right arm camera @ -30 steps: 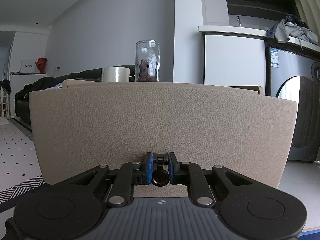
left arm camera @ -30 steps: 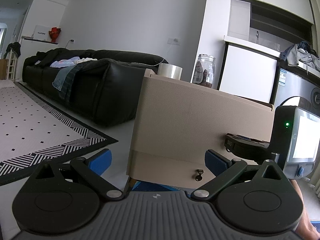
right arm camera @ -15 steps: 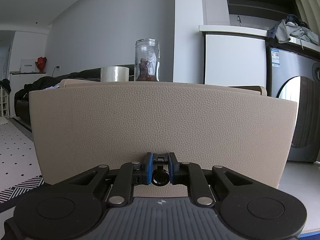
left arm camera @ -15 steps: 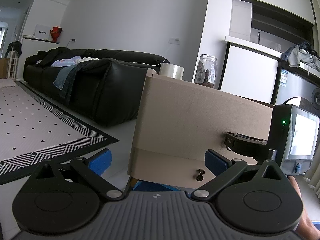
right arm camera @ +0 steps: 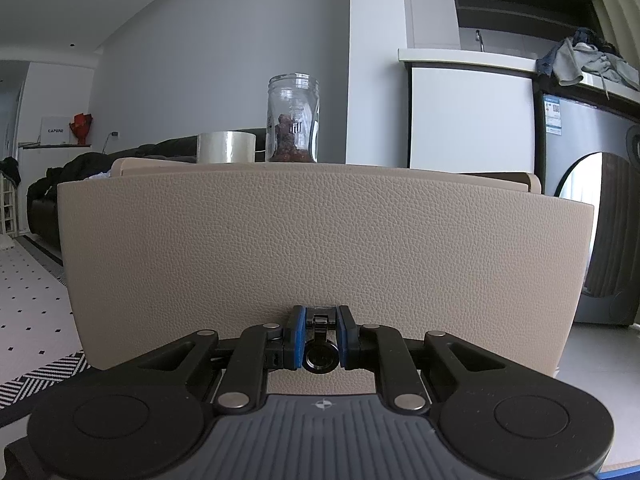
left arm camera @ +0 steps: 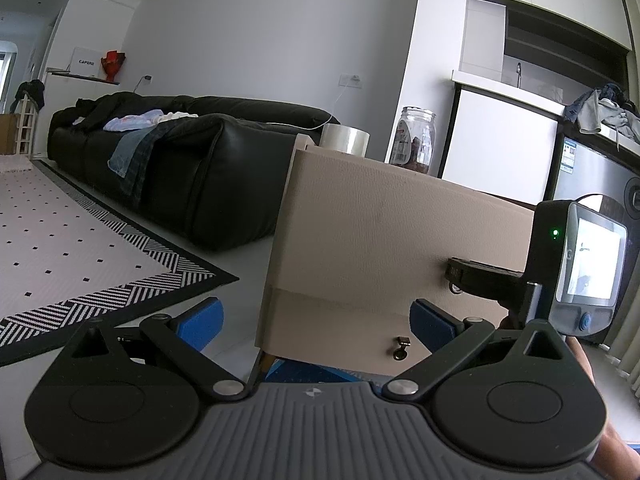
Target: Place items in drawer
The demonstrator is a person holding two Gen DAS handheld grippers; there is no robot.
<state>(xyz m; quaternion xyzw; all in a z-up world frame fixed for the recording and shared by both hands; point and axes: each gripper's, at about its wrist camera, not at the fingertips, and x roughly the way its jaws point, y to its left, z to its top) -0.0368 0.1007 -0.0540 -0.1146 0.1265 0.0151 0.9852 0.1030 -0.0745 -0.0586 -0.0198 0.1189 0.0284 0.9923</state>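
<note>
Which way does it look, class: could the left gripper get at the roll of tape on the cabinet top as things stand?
Probably yes. The left gripper is open and empty, and the roll of tape stands uncovered at the cabinet top's near corner, though well above it.

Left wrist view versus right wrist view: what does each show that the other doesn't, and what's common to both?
Only the left wrist view shows the lower drawer's ring pull, the open left tool, and the right tool's body from outside, reaching to the upper drawer front.

Only the right wrist view shows the right tool shut on the upper drawer's ring pull.

Both show the beige drawer cabinet, the tape roll and glass jar on top, and the black sofa.
</note>
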